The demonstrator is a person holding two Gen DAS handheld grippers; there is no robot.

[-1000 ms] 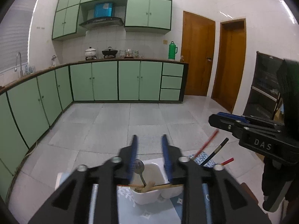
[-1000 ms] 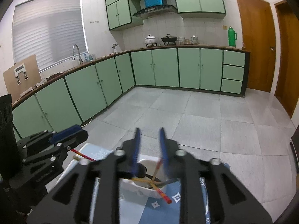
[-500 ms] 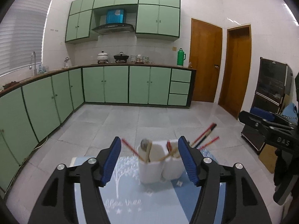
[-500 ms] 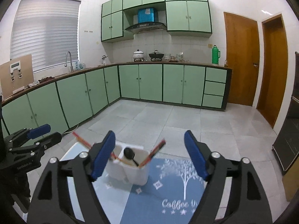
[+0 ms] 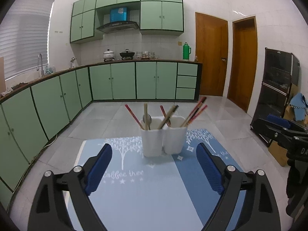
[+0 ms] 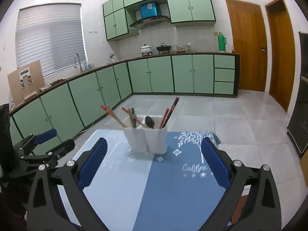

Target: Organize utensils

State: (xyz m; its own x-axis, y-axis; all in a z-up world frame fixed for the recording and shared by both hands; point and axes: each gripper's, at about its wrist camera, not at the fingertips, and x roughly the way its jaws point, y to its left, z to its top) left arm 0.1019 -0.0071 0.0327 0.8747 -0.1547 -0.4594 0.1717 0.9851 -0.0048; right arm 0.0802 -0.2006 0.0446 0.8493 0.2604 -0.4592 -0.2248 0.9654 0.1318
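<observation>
The white two-compartment utensil holder [image 5: 163, 140], chopsticks [image 5: 194, 113] and a spoon [image 6: 149, 122] standing inside, sits on the blue tablecloth [image 5: 154, 192], while the left gripper [image 5: 154, 165] and right gripper [image 6: 154, 161], jaws opening and empty, are apart from it, apparently because sorting is finished.

White-tiled kitchen walls carry mint-green wall cabinets [image 5: 161, 15] above an L-shaped run of matching base cabinets [image 5: 123, 80]. A range hood [image 5: 117, 26] hangs over what seems a stove. Slatted blinds [image 6: 50, 38] cover the window; two wooden doors [image 5: 210, 55] stand right. Grey floor tiles [image 6: 231, 123].
</observation>
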